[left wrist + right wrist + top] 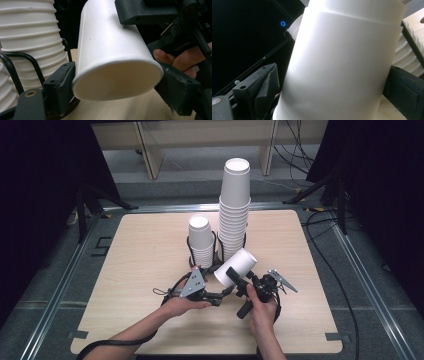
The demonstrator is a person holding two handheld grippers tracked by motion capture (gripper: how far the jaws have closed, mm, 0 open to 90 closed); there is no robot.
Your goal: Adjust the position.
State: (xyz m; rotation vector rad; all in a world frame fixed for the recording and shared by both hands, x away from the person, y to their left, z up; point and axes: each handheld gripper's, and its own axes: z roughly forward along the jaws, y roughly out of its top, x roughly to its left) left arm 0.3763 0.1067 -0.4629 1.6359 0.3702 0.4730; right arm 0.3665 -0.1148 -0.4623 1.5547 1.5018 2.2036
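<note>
While the single white paper cup [236, 266] hangs tilted above the pale wooden counter [145, 255], just in front of the two stacks of white paper cups standing in black wire holders, it sits between both claws at once. The left claw [117, 82] has closed on the cup's open rim end, its black pads pressed against opposite sides of the mouth, which looks slightly flattened into an oval. The right claw [332, 90] straddles the cup's body with its jaws spread; a gap shows beside one jaw, so it seems to have let go, leaving the left claw carrying the cup. The shorter stack [201, 242] and the taller stack [234, 207] stand close behind it.

Such a cup should be very light, thin-walled and easily crushed, and its smooth side is likely slippery. The rolled rim is the stiffest part, so a gentle hold there, or low near the base, looks safest; a hard squeeze mid-wall would probably buckle it.
</note>
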